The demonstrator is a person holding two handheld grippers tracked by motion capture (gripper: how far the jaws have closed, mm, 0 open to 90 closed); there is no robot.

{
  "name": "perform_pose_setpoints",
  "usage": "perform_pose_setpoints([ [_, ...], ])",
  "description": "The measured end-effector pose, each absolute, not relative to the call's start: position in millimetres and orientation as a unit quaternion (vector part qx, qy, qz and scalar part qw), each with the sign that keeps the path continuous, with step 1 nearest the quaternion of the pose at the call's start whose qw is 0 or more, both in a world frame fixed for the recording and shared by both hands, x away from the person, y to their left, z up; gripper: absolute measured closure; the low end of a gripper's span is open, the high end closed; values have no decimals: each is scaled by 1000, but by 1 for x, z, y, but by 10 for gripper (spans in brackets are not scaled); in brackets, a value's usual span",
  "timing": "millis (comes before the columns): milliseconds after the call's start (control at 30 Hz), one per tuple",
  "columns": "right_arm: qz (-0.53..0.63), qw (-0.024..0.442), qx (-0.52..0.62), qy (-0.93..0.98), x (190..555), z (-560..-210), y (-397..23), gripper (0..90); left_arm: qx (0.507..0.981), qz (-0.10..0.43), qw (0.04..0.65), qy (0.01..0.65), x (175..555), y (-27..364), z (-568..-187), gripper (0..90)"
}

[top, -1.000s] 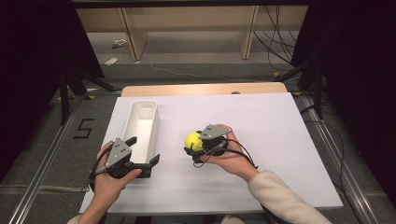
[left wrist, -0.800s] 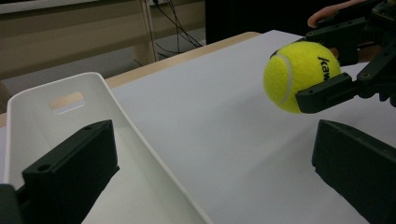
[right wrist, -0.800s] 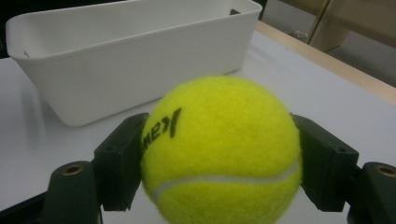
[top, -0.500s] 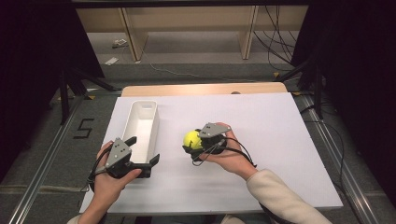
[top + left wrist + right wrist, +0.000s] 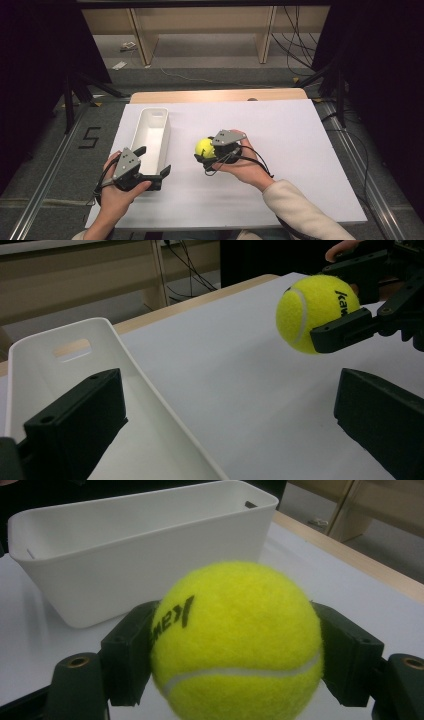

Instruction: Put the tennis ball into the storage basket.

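Observation:
A yellow tennis ball (image 5: 204, 147) hangs just above the white table, with my right gripper (image 5: 205, 154) shut on it; the right gripper view has the ball (image 5: 235, 630) pressed between both black jaws. A long white bin (image 5: 152, 131) lies to its left, empty as far as I see. My left gripper (image 5: 153, 161) stands open at the bin's near end. In the left gripper view its jaws (image 5: 232, 390) straddle the bin's side wall (image 5: 150, 390), one jaw inside and one over the table, not touching it. The ball (image 5: 312, 310) shows up right there.
A white board (image 5: 290, 150) covers the table, with a strip of bare wood (image 5: 215, 95) along its far edge. Beyond stand wooden shelf legs (image 5: 142, 40) and loose cables (image 5: 295, 40) on the floor. Dark curtains flank both sides.

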State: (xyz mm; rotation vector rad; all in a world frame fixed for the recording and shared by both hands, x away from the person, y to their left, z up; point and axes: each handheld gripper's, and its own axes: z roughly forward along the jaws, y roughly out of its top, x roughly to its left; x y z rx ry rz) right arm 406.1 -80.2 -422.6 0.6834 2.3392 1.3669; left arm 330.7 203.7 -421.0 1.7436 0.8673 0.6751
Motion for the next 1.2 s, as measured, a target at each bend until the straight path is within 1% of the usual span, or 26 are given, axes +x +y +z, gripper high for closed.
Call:
perform_pose_setpoints([
  [1200, 490, 172, 231, 823, 411, -415, -65, 265, 725, 278, 516, 361, 331, 204, -421, 0],
])
